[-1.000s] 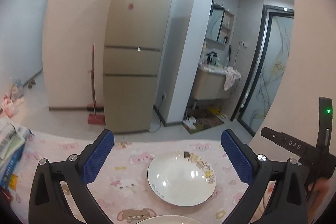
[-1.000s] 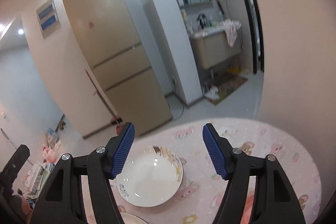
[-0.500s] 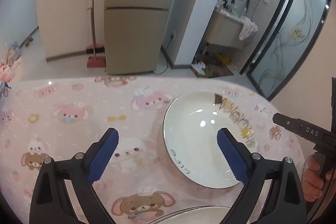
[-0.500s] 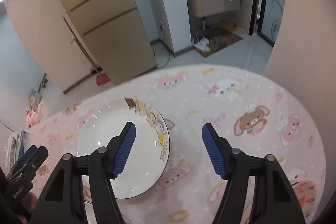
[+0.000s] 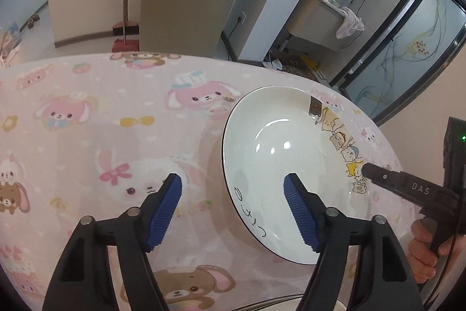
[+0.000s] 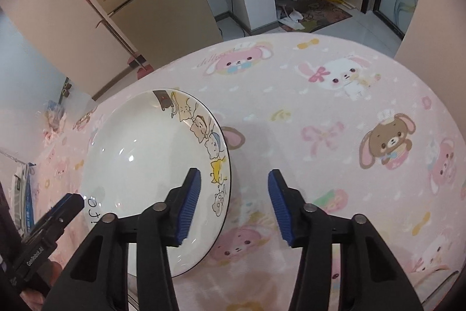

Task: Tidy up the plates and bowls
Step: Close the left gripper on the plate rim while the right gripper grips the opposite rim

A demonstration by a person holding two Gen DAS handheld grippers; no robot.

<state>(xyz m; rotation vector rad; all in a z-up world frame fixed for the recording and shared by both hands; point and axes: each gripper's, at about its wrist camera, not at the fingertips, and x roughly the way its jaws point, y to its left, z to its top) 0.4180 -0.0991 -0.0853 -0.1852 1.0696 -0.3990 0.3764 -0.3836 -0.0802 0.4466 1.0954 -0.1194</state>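
Our left gripper has its blue fingers wide apart, holding nothing. It hangs over the left rim of the white plate, which lies on the pink table with cartoon animals. At the bottom edge we see a sliver of a second dish, mostly cut off, so we cannot tell what it is. Our right gripper is also spread apart and empty, over the plate's right rim. We count two grippers and one whole plate.
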